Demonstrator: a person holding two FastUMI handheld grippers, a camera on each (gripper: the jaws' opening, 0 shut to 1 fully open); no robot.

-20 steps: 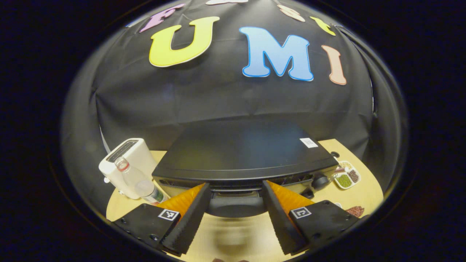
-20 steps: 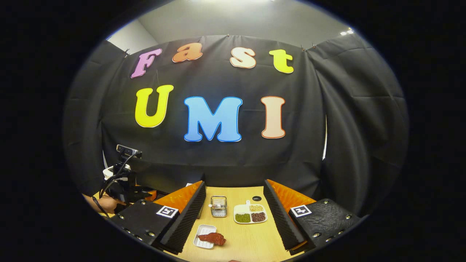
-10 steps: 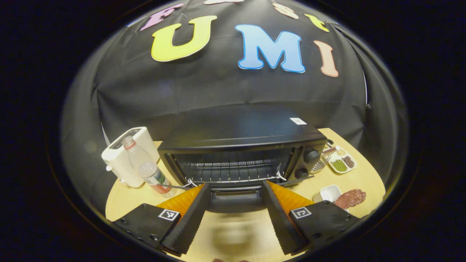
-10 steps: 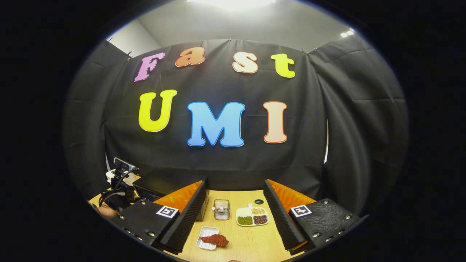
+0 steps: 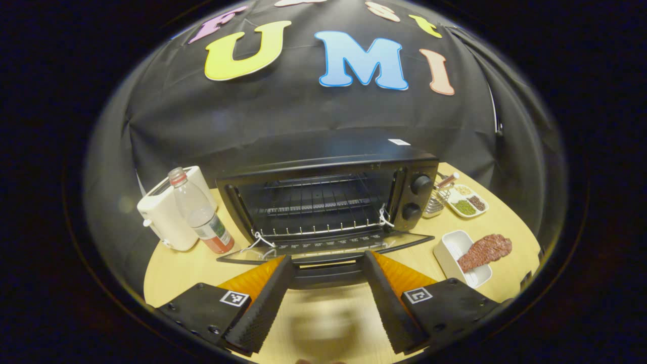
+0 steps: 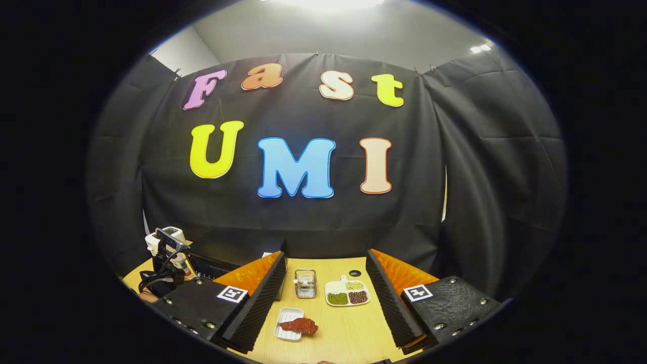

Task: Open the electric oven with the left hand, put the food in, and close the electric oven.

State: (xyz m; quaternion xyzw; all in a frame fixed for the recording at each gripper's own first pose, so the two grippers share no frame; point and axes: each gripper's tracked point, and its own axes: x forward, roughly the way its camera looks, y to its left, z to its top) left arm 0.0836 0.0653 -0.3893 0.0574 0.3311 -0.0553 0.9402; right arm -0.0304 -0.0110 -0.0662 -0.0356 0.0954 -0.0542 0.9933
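Observation:
The black electric oven (image 5: 328,197) stands open, its wire rack bare inside. Its glass door (image 5: 323,247) hangs down almost flat. The door handle (image 5: 327,275) lies between the fingers of my left gripper (image 5: 327,259), whose jaws stand wide apart. To the right of the door a reddish slab of meat (image 5: 484,250) rests on a white tray (image 5: 451,247). In the right gripper view the same meat (image 6: 299,326) and tray (image 6: 284,323) lie on the table below my right gripper (image 6: 325,257), which is open and holds nothing. The left gripper's body (image 6: 164,263) shows far left by the oven (image 6: 237,247).
A white toaster (image 5: 162,217) and a plastic bottle (image 5: 199,215) stand left of the oven. A sectioned dish of beans (image 5: 465,201) and a small wire holder (image 5: 434,203) sit to its right, at the back of the wooden table (image 5: 505,222).
The oven door has swung down from nearly shut to almost flat. My left gripper came down and back with the handle between its fingers. The right gripper has hardly moved.

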